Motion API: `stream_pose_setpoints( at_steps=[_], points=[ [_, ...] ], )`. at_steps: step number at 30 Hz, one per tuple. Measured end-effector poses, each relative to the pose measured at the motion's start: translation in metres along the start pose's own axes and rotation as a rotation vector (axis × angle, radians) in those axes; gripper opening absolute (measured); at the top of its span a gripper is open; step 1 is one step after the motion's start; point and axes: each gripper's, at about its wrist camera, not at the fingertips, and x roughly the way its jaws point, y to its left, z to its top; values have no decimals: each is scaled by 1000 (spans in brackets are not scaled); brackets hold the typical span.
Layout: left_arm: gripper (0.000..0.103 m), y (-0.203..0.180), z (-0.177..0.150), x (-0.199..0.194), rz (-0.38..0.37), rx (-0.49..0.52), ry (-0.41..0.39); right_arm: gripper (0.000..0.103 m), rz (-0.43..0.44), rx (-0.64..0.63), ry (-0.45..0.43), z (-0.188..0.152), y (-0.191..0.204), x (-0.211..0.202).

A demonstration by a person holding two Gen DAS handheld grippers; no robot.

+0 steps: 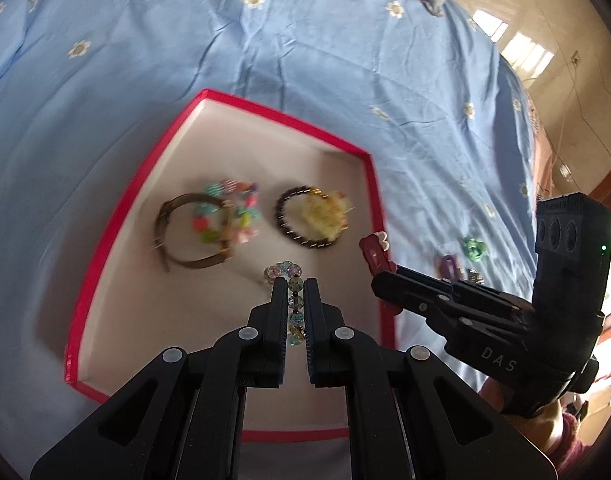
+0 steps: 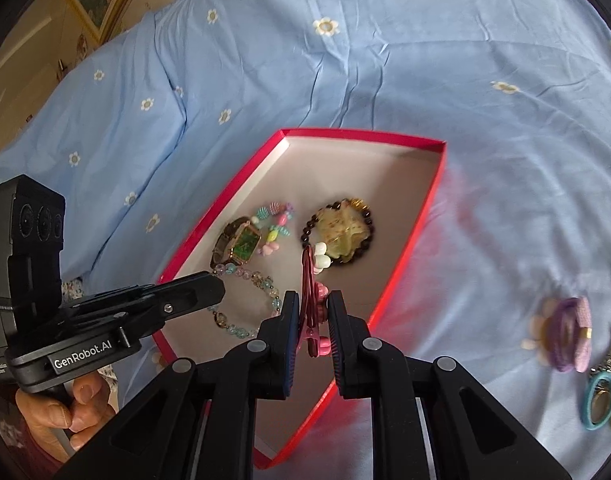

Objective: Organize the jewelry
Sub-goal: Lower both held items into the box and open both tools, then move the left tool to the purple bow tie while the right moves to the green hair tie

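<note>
Bright daylight, fisheye warp, slight motion blur.

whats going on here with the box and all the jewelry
A person holding two grippers is sorting jewelry into a red box on a blue bedsheet. The left gripper holds a clear beaded bracelet over the box; the right gripper holds a red hair clip. A watch already lies inside.
</note>
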Motion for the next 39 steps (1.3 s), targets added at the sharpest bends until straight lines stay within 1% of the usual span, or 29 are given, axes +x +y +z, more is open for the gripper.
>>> stream_pose_setpoints(
  at_steps=[6, 13, 17, 24, 27, 31, 32, 34, 35, 36, 39],
  points=[
    [6, 25, -4, 2, 41, -36, 0, 15, -18, -32, 54, 0, 8, 26],
    [6, 46, -8, 13, 67, -74, 20, 15, -57, -78, 95, -1, 17, 46],
    [7, 51, -10, 18, 70, -88, 32, 15, -82, -105, 104, -2, 20, 53],
    [7, 50, -11, 21, 86, -80, 37, 16, -85, -116, 106, -1, 23, 56],
    [13, 48, -11, 20, 85, -80, 40, 16, -82, -112, 107, -1, 22, 55],
    [28, 48, -11, 18, 99, -82, 34, 20, -68, -99, 109, 1, 21, 55],
    [31, 48, -11, 16, 98, -85, 32, 21, -63, -93, 106, 1, 20, 53],
    [31, 47, -11, 13, 101, -87, 27, 26, -56, -83, 100, 2, 19, 50],
    [31, 47, -11, 12, 102, -87, 25, 30, -53, -77, 96, 2, 19, 48],
    [31, 47, -11, 10, 102, -88, 24, 33, -48, -71, 88, 2, 18, 44],
    [31, 44, -12, 6, 104, -85, 20, 33, -43, -60, 72, 2, 16, 35]
  ],
)
